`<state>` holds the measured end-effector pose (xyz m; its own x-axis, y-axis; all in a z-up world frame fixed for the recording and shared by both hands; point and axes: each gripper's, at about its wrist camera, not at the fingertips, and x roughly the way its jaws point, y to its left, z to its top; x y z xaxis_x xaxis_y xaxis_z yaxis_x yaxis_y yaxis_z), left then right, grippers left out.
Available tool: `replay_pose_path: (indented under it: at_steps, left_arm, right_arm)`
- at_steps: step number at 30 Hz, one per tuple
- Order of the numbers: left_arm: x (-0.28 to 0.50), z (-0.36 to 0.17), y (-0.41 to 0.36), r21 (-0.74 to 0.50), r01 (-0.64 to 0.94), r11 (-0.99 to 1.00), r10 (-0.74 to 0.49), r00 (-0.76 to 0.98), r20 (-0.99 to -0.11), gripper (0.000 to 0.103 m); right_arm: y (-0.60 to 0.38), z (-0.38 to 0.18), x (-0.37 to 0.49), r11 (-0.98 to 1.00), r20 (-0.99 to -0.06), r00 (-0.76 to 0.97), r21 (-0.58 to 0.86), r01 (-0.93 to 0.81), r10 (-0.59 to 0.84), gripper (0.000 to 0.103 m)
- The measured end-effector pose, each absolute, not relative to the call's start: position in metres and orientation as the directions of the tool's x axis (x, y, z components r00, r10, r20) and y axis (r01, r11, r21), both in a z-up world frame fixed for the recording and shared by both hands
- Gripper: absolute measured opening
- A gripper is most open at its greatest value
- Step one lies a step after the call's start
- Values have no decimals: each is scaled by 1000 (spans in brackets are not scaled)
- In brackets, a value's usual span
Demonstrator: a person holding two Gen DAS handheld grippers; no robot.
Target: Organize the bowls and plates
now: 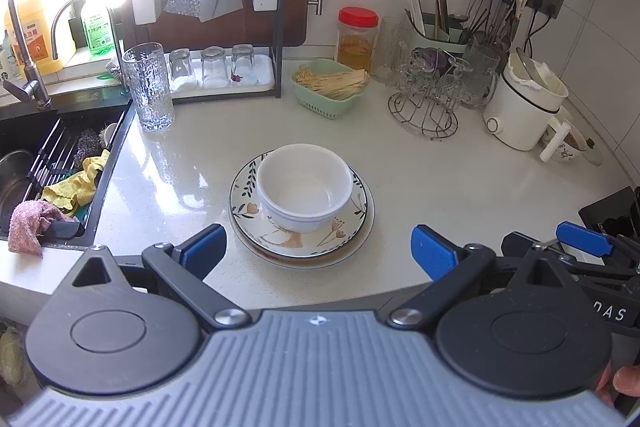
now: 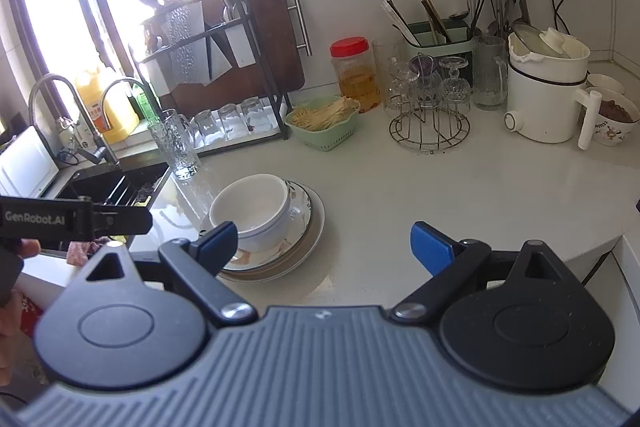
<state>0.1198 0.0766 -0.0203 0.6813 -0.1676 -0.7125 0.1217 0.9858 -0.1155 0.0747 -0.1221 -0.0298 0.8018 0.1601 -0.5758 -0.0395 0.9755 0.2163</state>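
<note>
A white bowl (image 1: 306, 187) sits on a floral plate (image 1: 256, 203), which lies on a plain plate (image 1: 362, 243), all stacked on the white counter (image 1: 460, 195). My left gripper (image 1: 318, 251) is open and empty, just in front of the stack. In the right wrist view the bowl (image 2: 252, 207) and the plates (image 2: 304, 231) sit left of centre. My right gripper (image 2: 324, 243) is open and empty, to the right of the stack, with its left fingertip (image 2: 218, 239) in front of the bowl. The right gripper's finger also shows in the left wrist view (image 1: 584, 239).
A black sink (image 1: 48, 163) with cloths lies left. A tall glass (image 1: 149, 87), a rack with upturned glasses (image 1: 220, 67), a green basket (image 1: 330, 87), a jar (image 1: 357, 37), a wire glass stand (image 1: 424, 99) and a white cooker (image 1: 524, 107) line the back.
</note>
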Motion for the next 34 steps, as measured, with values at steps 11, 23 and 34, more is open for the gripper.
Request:
replay_pose_path:
  at_steps: [11, 23, 34]
  left_arm:
    - [130, -21, 81, -130, 118, 984, -176, 684, -708, 101]
    - [136, -20, 84, -136, 114, 984, -177, 682, -710, 101]
    - [137, -20, 82, -128, 130, 983, -182, 678, -712, 101]
  right_arm:
    - [-121, -33, 85, 978, -584, 798, 208, -29, 148, 95]
    - [-116, -33, 93, 976, -590, 790, 214, -47, 168, 95]
    - [-116, -32, 95, 975, -581, 795, 216, -53, 172, 95]
